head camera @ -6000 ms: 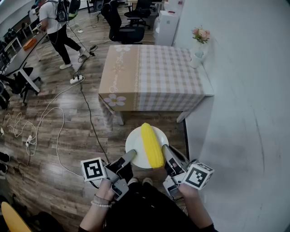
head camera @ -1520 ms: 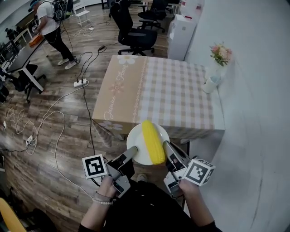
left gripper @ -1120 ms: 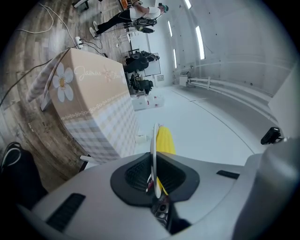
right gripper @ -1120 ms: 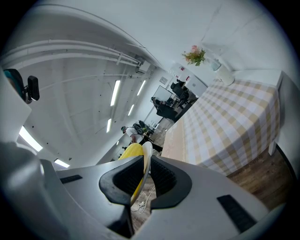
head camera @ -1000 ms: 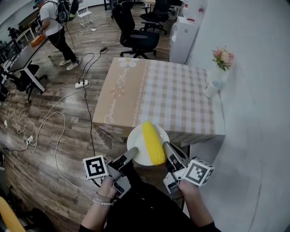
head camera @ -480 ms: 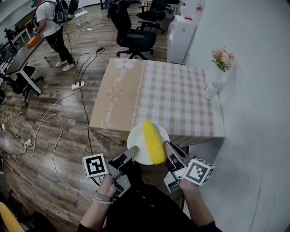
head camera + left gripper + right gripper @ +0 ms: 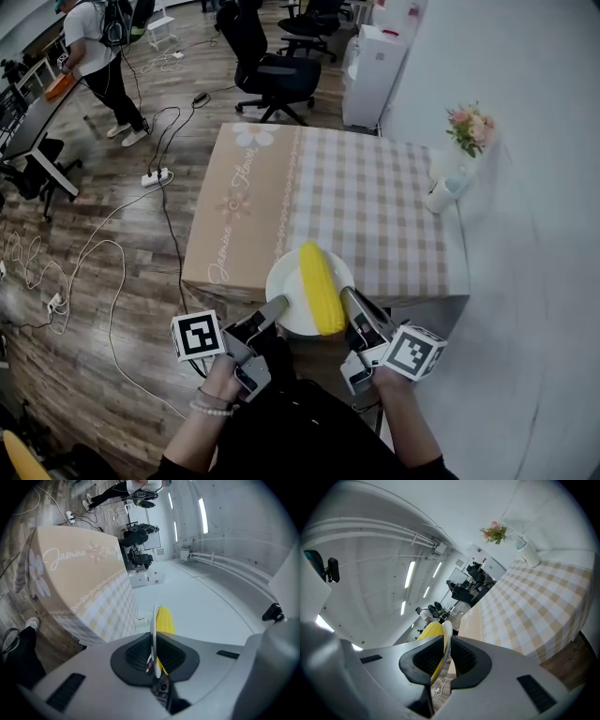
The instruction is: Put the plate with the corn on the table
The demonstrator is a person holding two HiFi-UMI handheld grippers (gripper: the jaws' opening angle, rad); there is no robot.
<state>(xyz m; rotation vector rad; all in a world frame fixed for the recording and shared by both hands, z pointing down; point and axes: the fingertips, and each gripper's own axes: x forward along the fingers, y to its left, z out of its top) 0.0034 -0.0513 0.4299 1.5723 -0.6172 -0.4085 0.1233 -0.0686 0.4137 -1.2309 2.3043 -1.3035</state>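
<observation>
A white plate [image 7: 286,292] carries a yellow corn cob [image 7: 319,287] lying lengthwise on it. I hold the plate in the air over the near edge of the table [image 7: 375,202], which wears a beige checked cloth. My left gripper [image 7: 278,308] is shut on the plate's left rim, and my right gripper [image 7: 349,301] is shut on its right rim. In the left gripper view the plate's edge [image 7: 154,639] runs between the jaws with the corn [image 7: 165,619] behind it. The right gripper view shows the plate rim [image 7: 446,637] and corn [image 7: 431,632] pinched likewise.
A white vase with pink flowers [image 7: 458,159] stands at the table's far right corner by the white wall. Black office chairs [image 7: 267,66] and a white cabinet [image 7: 370,66] lie beyond the table. A person [image 7: 94,56] stands at the far left. Cables [image 7: 112,253] trail over the wooden floor.
I have walked closer to the table; the plate, once over the floor, now hangs over the table's near edge. Both grippers keep their hold on the rim.
</observation>
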